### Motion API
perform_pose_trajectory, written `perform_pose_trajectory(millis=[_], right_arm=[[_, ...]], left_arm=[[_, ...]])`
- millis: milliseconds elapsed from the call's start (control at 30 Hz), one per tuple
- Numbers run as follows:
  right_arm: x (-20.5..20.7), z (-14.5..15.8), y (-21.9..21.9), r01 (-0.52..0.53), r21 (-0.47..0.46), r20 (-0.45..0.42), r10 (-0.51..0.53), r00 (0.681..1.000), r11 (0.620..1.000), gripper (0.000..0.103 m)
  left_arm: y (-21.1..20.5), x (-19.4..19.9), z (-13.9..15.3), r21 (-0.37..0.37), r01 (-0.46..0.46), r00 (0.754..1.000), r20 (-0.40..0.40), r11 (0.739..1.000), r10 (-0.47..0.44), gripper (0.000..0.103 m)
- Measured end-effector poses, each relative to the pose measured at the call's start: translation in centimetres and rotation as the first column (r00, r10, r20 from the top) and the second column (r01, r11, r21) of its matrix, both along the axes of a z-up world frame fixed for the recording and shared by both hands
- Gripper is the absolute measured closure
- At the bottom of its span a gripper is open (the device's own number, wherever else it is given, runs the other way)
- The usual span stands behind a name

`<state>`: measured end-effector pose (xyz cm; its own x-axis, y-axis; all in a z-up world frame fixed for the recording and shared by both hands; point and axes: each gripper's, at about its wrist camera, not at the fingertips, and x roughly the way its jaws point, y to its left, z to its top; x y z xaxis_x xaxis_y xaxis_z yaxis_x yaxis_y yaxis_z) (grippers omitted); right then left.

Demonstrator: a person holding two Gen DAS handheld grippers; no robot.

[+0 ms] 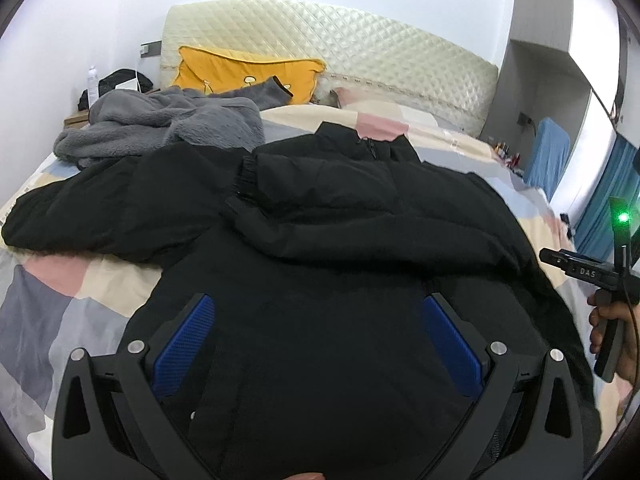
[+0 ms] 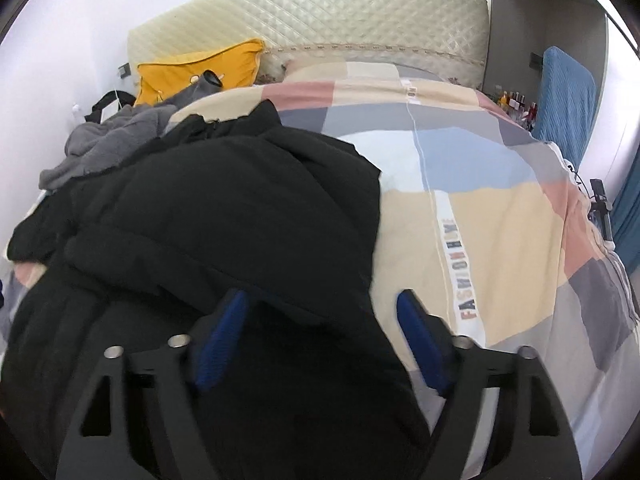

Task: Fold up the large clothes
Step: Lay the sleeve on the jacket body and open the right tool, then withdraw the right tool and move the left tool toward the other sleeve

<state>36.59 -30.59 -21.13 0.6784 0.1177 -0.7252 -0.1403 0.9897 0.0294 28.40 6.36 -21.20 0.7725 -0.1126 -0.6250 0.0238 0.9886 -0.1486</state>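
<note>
A large black padded jacket (image 1: 320, 208) lies spread on the bed, one sleeve folded across its chest. It also shows in the right wrist view (image 2: 224, 208). My left gripper (image 1: 316, 312) is open, its blue pads (image 1: 184, 344) hovering over the jacket's lower part. My right gripper (image 2: 322, 308) is open over the jacket's right edge, one pad (image 2: 218, 340) above the black fabric, the other (image 2: 420, 340) above the bedcover. The right gripper's handle and the hand holding it show at the right edge of the left wrist view (image 1: 608, 280).
The bed has a patchwork cover (image 2: 500, 208) and a quilted cream headboard (image 1: 340, 52). A grey fleece garment (image 1: 168, 124) and a yellow pillow (image 1: 240, 72) lie at the head end. A bottle (image 1: 92, 84) stands at left; a blue chair (image 2: 564, 96) at right.
</note>
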Motion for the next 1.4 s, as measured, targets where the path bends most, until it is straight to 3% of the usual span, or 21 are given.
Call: perform_pose_trajectory(millis=[167, 367, 633, 867, 1167, 1400], right_arm=[[1.1, -2.7, -1.4, 0.01, -0.025, -0.07, -0.012, 0.998, 1.0, 0.025], [2.1, -6.2, -0.1, -0.082, -0.1, -0.164, 0.065, 0.984, 0.992, 0.025], [2.8, -4.7, -1.4, 0.022, -0.058, -0.059, -0.025, 0.998, 0.998, 0.025], [3.3, -3.8, -2.7, 0.045, 0.065, -0.054, -0.042, 0.998, 0.997, 0.025], [3.0, -1.8, -3.7, 0.091, 0.084, 0.042, -0.094, 0.995, 0.992, 0.025], [3.4, -3.0, -4.9, 0.139, 0.069, 0.023, -0.141, 0.99, 0.988, 0.025]], left_arm=[[-1.0, -0.4, -1.4, 0.03, 0.015, 0.999, -0.034, 0.999, -0.014, 0.0], [-1.9, -0.1, -2.5, 0.061, 0.033, 0.997, -0.073, 0.998, -0.028, 0.0], [-2.2, -0.2, -2.9, 0.081, 0.023, 0.997, -0.079, 0.996, -0.016, 0.0], [-2.6, -0.2, -3.0, 0.101, 0.034, 0.996, -0.086, 0.994, -0.026, 0.0], [-2.6, -0.3, -2.7, 0.101, 0.039, 0.997, -0.077, 0.994, -0.031, 0.0], [-2.7, -0.3, -2.7, 0.099, 0.038, 0.997, -0.075, 0.994, -0.03, 0.0]])
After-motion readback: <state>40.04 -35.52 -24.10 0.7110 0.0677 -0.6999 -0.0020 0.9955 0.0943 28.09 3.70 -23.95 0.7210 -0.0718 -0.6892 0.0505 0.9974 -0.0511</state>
